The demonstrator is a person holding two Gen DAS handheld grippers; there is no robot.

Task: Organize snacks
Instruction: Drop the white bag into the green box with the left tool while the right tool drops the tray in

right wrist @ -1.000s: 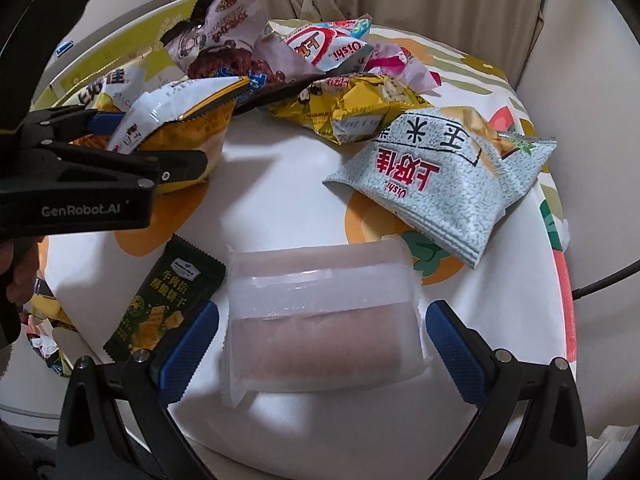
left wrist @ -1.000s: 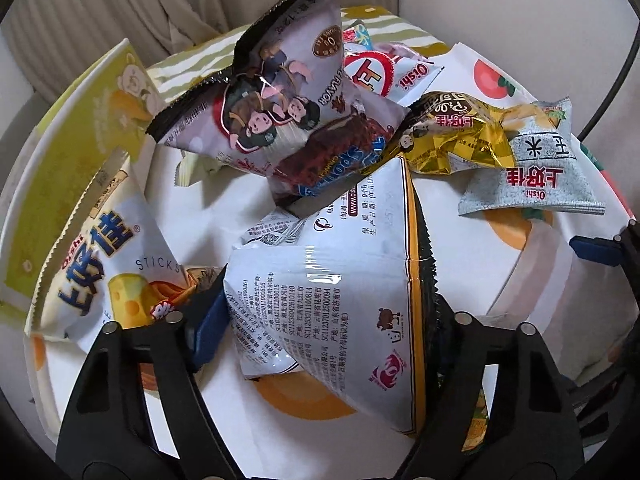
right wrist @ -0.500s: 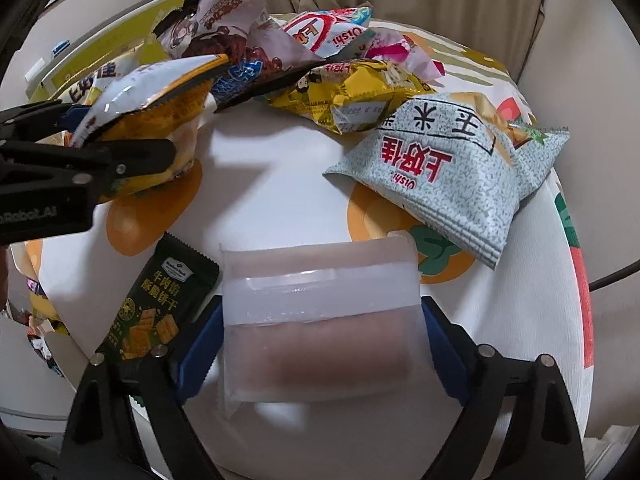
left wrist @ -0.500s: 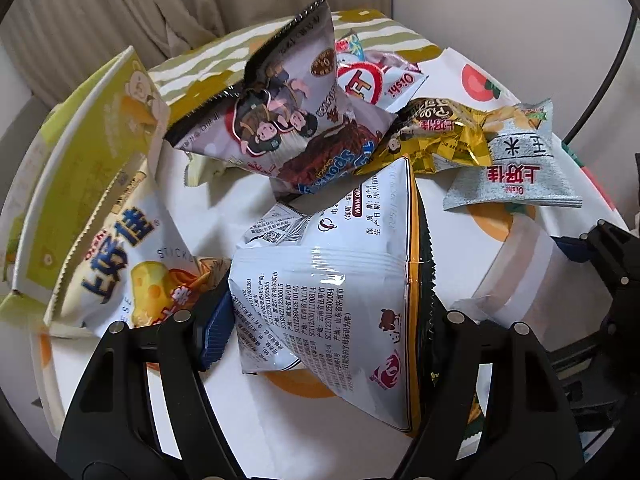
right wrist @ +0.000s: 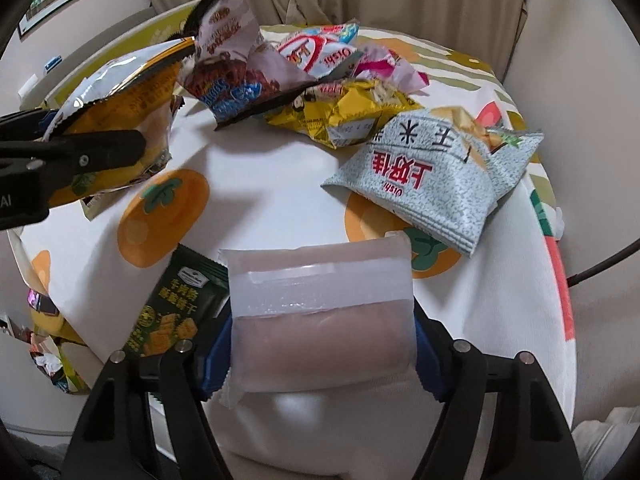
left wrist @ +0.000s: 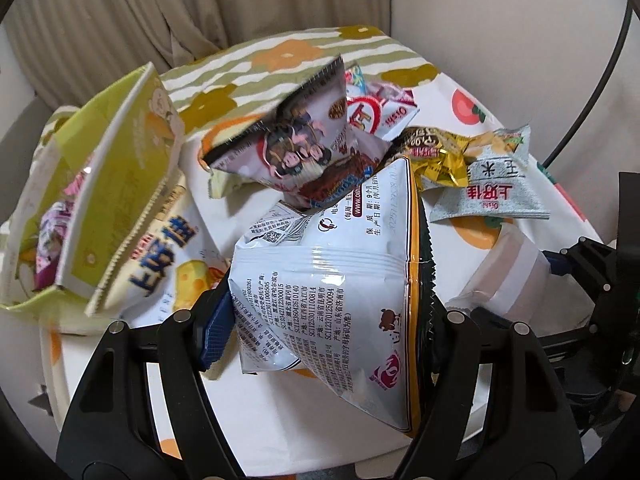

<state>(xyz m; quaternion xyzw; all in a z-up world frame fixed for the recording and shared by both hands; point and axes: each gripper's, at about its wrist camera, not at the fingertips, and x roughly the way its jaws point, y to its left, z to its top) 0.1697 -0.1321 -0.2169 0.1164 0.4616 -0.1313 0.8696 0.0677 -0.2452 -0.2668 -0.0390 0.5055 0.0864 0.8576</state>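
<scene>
My left gripper (left wrist: 320,328) is shut on a white and orange snack bag (left wrist: 340,280) and holds it above the round table; the bag also shows in the right wrist view (right wrist: 120,120). My right gripper (right wrist: 320,356) is shut on a frosted translucent packet (right wrist: 320,316) with a pink bar inside, lifted over the table's near edge; the packet shows in the left wrist view (left wrist: 508,276). A green storage bag (left wrist: 108,200) stands open at the left with snacks inside.
On the patterned tablecloth (right wrist: 260,184) lie a purple chocolate bag (left wrist: 304,148), a red-white Oishi bag (right wrist: 316,48), a yellow bag (right wrist: 352,116), a grey-green Oishi bag (right wrist: 424,188), a dark green cracker packet (right wrist: 176,308) and a cheese sticks bag (left wrist: 168,260).
The left gripper has lifted its bag higher and drawn back toward the green bag. The right gripper has closed on the translucent packet and raised it off the table.
</scene>
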